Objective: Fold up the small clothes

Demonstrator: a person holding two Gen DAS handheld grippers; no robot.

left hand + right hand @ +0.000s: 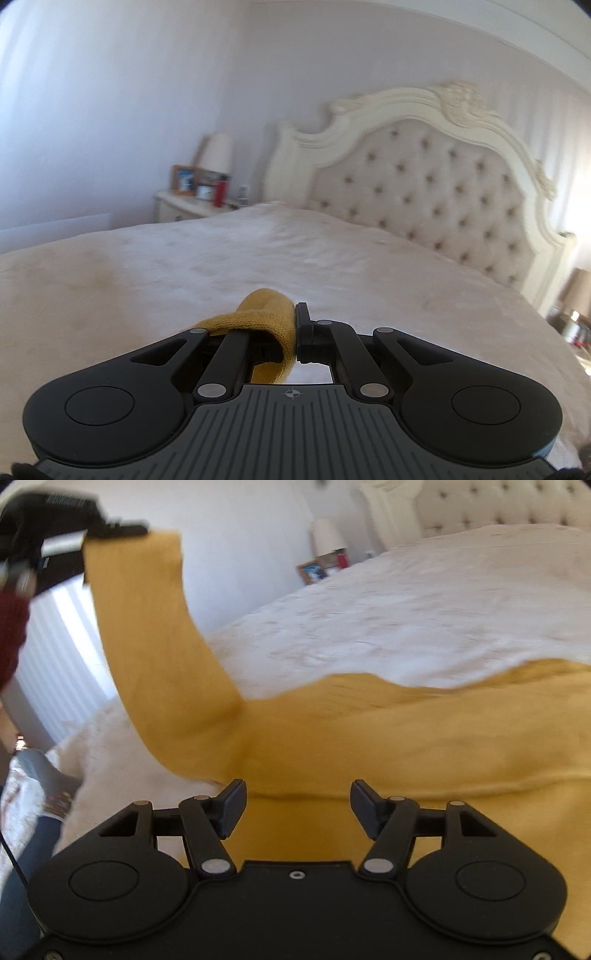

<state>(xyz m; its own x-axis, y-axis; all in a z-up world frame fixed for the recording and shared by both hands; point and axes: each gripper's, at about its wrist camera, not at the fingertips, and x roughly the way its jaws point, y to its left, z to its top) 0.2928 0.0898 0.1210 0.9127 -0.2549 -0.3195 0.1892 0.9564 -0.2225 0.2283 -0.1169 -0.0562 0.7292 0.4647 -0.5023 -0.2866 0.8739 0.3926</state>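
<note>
Two tongs: left tongs (295, 328) pinch yellow garment (406, 738), right tongs (298, 808) gape empty.

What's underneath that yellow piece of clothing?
The yellow garment lies on a white bed cover, which shows all round it. The cover directly beneath is hidden. One sleeve is lifted clear, pinched by the left gripper.

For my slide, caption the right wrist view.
Open right claw over mustard-yellow knit garment on white bed; left claw lifts its sleeve.
</note>
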